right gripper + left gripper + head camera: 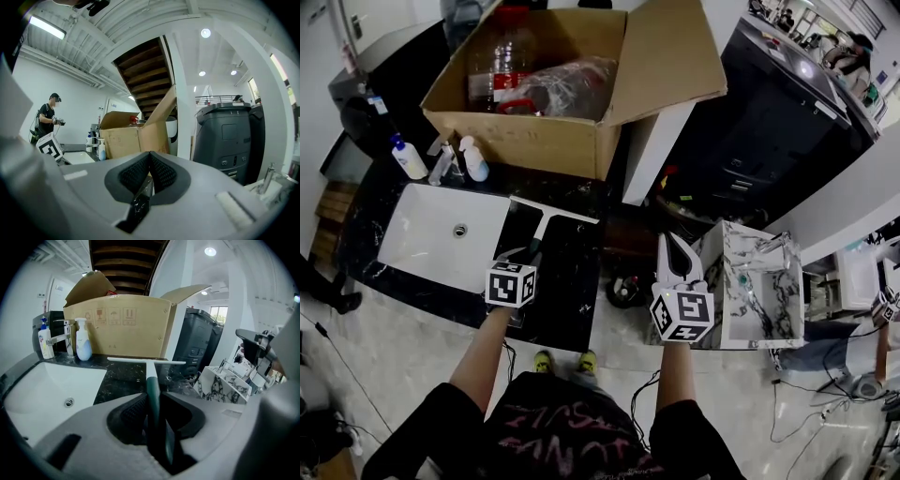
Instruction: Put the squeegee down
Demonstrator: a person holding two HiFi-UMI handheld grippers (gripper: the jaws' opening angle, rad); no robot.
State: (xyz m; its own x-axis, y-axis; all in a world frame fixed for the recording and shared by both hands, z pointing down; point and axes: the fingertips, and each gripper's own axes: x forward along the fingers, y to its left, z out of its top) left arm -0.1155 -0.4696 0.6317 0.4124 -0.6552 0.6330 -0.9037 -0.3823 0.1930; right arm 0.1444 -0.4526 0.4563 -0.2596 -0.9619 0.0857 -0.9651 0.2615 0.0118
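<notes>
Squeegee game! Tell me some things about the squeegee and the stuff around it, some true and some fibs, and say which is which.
1. The left gripper grips the squeegee by its green handle with its jaws. True.
2. The squeegee lies in the sink. False: it is over the dark counter, beside the white sink.
3. The box is taped shut. False: the cardboard box stands open.
4. The right gripper has its jaws together, holding nothing. True.

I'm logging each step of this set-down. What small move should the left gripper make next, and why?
Probably lower a bit, then open. The left gripper is clamped on the squeegee by its green handle, with the white blade over the dark counter beside the sink, seemingly not resting yet.
</notes>
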